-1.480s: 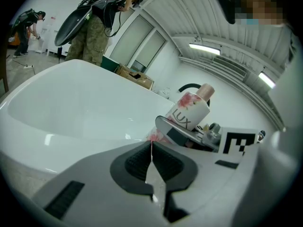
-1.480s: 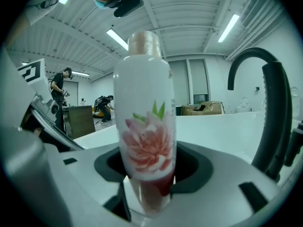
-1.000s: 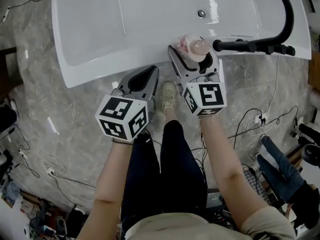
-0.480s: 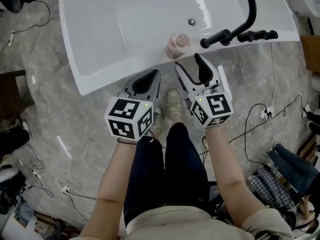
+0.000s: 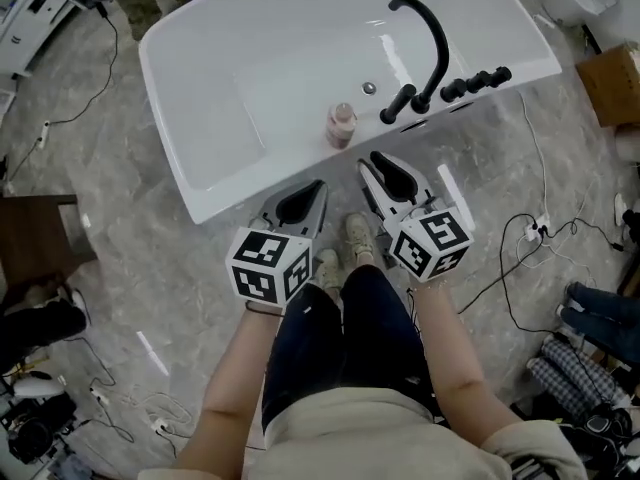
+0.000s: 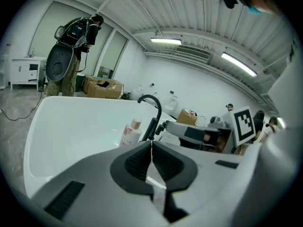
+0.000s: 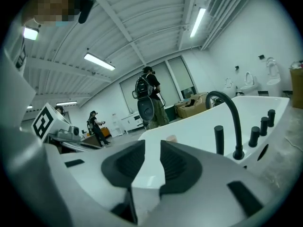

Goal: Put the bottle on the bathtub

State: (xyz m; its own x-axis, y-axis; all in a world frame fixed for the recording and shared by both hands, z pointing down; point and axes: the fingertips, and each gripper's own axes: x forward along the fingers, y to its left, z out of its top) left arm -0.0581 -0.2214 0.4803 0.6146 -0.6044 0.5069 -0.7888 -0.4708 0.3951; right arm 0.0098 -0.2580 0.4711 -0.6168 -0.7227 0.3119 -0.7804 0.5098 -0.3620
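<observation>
A pink bottle (image 5: 341,125) with a tan cap stands upright on the white bathtub's (image 5: 250,68) near rim, just left of the black faucet (image 5: 430,38). My right gripper (image 5: 372,160) hovers short of the rim, apart from the bottle. Its jaws have just been closing and still show a narrow gap with nothing in it (image 7: 152,143). My left gripper (image 5: 318,184) hangs beside it, its pads (image 6: 142,160) meeting, empty. The left gripper view shows the bottle (image 6: 130,132) beyond the jaws. In the right gripper view only the bottle's cap (image 7: 171,138) peeks over them.
Black tap handles (image 5: 470,83) line the rim right of the faucet. Cables (image 5: 520,268) trail over the grey floor. A cardboard box (image 5: 612,83) sits at the right, dark furniture (image 5: 40,238) at the left. A person with a backpack (image 6: 75,46) stands beyond the tub.
The right gripper's jaws stood wide around the bottle on the rim; they have drawn back and narrowed. Both grippers have risen away from the tub. The bottle stays standing.
</observation>
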